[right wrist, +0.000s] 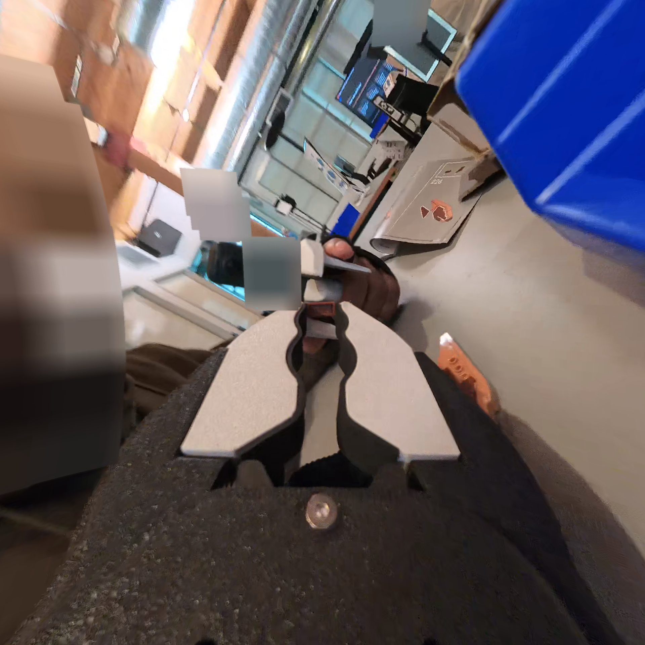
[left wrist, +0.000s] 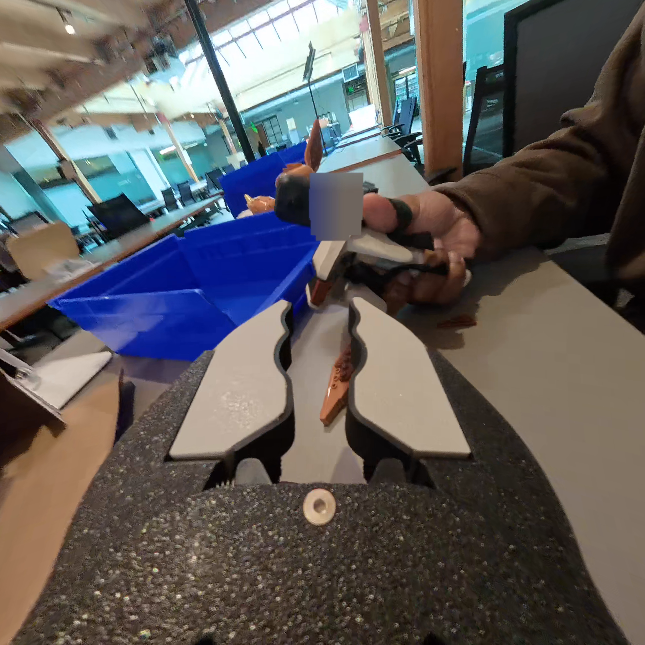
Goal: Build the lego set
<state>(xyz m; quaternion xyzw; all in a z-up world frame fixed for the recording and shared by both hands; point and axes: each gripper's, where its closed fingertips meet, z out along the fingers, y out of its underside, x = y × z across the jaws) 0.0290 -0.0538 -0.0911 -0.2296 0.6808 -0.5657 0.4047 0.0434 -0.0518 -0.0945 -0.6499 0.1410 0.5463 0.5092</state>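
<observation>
**Pinching a small brick above a grey table**

Held sideways in a hand (left wrist: 443,237) with a dark brown sleeve, the right claw (right wrist: 319,316) has its matte grey, wavy-edged fingers closed on a small reddish-brown brick (right wrist: 320,309). The brick is a hollow-backed rectangle of glossy plastic, pressed between the pads at their very tips. It hangs above the table, just ahead of the left claw's fingertips.

The left claw (left wrist: 319,307) stands open, gripping nothing, its speckled black foam body low over the smooth grey table (left wrist: 523,384). A brown wedge plate (left wrist: 340,384) — long, tapering to a point, studded on top — lies flat on the table between its fingers, tucked against the right one and well clear of the other pad.

Blue bins (left wrist: 157,307) of hard, shiny plastic stand just beside the left claw, along the table's left edge. A printed sheet (right wrist: 429,209), curled at one end, lies near a bin — farther along the table.
</observation>
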